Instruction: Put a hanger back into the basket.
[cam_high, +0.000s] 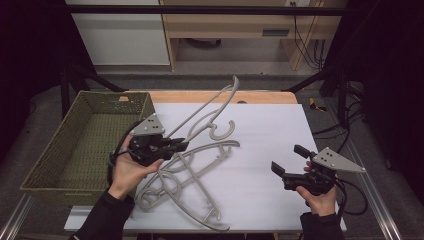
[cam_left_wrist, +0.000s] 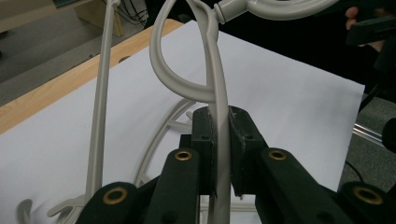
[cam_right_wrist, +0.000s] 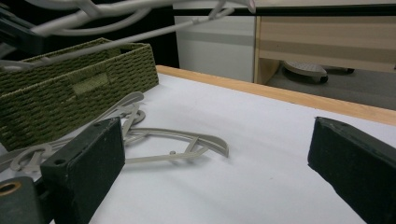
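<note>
hanger (cam_high: 210, 107) clamped in left gripper (cam_high: 176, 146) jaws, right gripper (cam_high: 290, 161) jaws wide, nothing visible inside wicker basket (cam_high: 50, 165)

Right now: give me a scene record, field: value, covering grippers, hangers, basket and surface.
left gripper: shut on lifted hanger, fingers clamping a thin bar of it
lifted hanger: grey plastic, raised off the table, tilted up toward the far edge
right gripper: open, nothing between the fingers, held over the white sheet's right side
hangers on table: grey, overlapping, lying flat near the left hand
basket: green woven, at table's left; no hanger seen inside
white sheet: covers the tabletop, wooden edge at the far side
</note>
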